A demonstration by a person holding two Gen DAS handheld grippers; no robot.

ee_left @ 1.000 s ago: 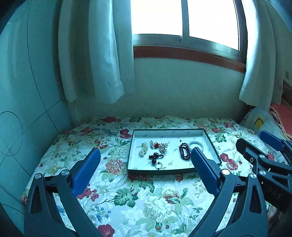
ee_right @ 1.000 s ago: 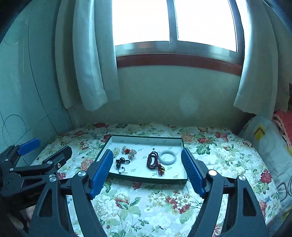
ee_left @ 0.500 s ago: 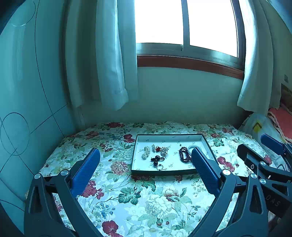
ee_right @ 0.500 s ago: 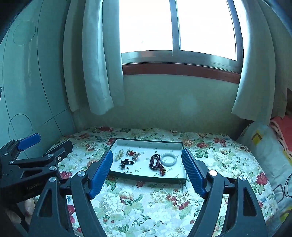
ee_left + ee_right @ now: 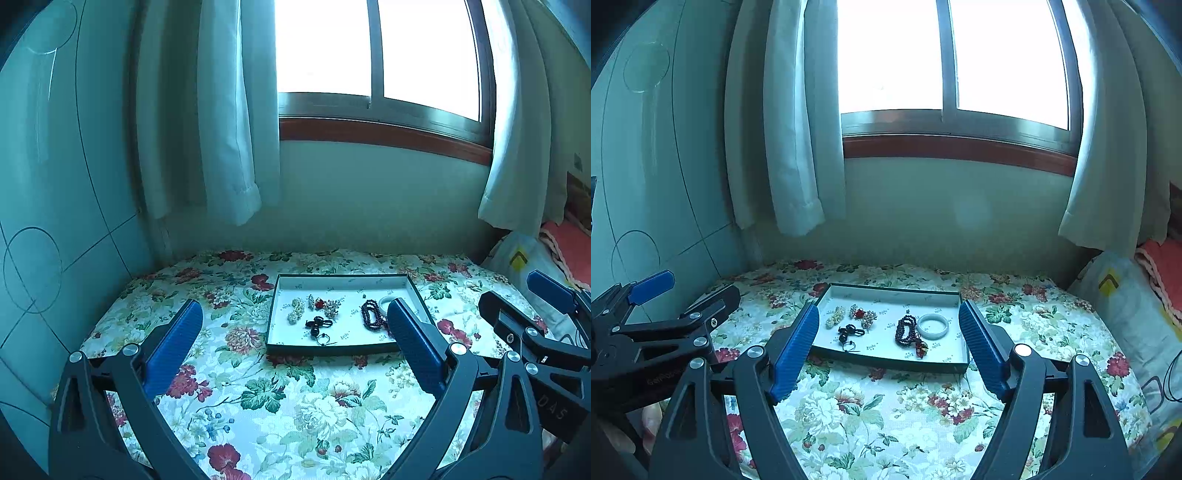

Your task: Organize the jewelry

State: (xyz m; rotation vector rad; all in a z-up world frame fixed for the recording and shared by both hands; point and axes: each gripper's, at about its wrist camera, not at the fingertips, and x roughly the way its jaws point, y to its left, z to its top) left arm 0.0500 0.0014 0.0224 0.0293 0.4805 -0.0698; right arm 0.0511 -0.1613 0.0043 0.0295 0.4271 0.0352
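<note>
We find a shallow dark-rimmed tray lying flat on a floral bedspread, below a curtained window. All the jewelry sits inside the tray on its white floor. At the right end lies a pale bangle, and just beside it on its left a dark red bead bracelet with a small charm toward the near rim. Left of centre we note a black bead piece with a cord, behind it a small cluster with a red stone, and furthest left a pale beaded piece. The pieces lie apart from one another, save the bangle and the bracelet, which appear to touch.

The right gripper hovers short of the tray, its blue pads spread wide, with nothing between them. The left gripper is likewise held back from the tray, fingers wide apart and empty; from its camera the right finger hides part of the bangle. Neither tool touches the tray or any piece. At the lower left of the right wrist view we see part of a hand behind the left tool.
</note>
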